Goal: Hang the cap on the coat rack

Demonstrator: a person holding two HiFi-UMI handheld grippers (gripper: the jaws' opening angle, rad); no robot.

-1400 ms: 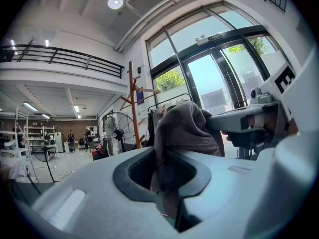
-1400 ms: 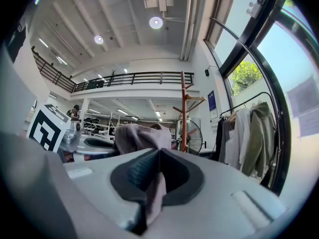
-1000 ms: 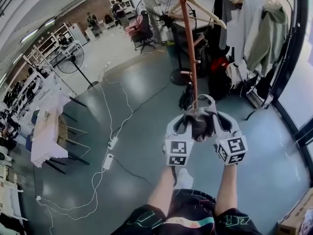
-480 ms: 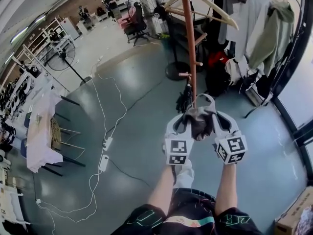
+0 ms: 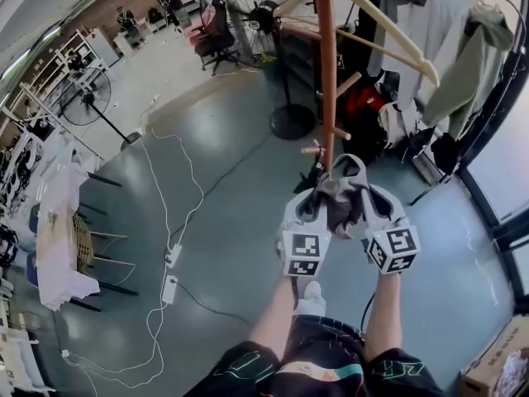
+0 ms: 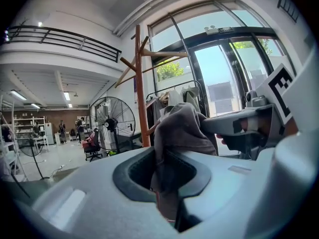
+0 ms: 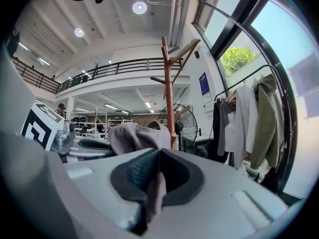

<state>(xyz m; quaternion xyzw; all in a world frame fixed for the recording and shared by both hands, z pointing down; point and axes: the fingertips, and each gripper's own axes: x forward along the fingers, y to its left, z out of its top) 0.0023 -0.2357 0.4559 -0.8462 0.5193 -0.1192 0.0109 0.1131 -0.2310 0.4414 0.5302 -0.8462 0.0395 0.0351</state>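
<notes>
A grey-brown cap (image 5: 337,203) hangs between my two grippers in the head view. My left gripper (image 5: 312,201) is shut on its left side and my right gripper (image 5: 370,198) is shut on its right side. The brown wooden coat rack (image 5: 329,73) stands just beyond them, its pegs slanting out from the pole. In the left gripper view the cap (image 6: 182,128) bulges up out of the left gripper (image 6: 164,180), with the coat rack (image 6: 139,88) behind it. The right gripper view shows cap cloth (image 7: 137,136) pinched in the right gripper (image 7: 156,183), the coat rack (image 7: 168,88) ahead.
A clothes rail with hung garments (image 5: 450,48) stands right of the rack, beside a glass door (image 5: 504,164). A large pedestal fan (image 5: 252,7) and an office chair (image 5: 216,35) stand behind. Cables and power strips (image 5: 169,259) lie on the floor at left, near tables (image 5: 58,238).
The view has closed in on the coat rack, which now looms nearer and larger above the grippers. Both grippers still hold the cap the same way.
</notes>
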